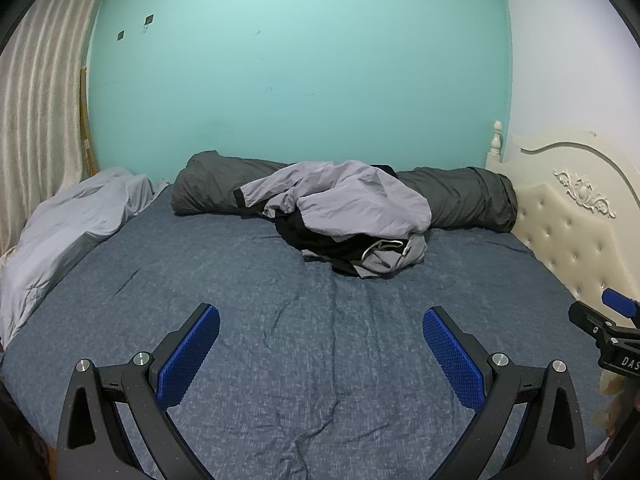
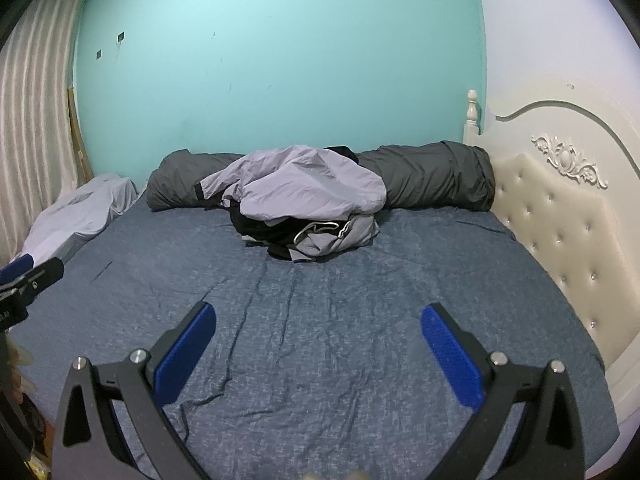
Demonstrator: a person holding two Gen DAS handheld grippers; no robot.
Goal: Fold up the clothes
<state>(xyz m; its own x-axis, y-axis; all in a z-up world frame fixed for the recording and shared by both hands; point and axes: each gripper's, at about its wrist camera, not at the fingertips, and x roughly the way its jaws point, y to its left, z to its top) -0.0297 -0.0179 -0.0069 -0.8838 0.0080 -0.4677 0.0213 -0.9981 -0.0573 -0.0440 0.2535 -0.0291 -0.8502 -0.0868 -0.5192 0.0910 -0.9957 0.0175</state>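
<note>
A crumpled pile of clothes lies at the far side of the bed: a light grey garment on top, black fabric and a grey piece with a drawstring beneath. My left gripper hovers over the near part of the blue sheet, open, nothing between its blue pads. Likewise my right gripper is open and empty, well short of the pile. The right gripper's tip shows at the left wrist view's right edge, and the left gripper's tip at the right wrist view's left edge.
A blue mottled bed sheet covers the mattress. A rolled dark grey duvet lies along the teal wall behind the pile. A pale grey blanket is bunched at the left. A cream tufted headboard bounds the right side; curtains hang at left.
</note>
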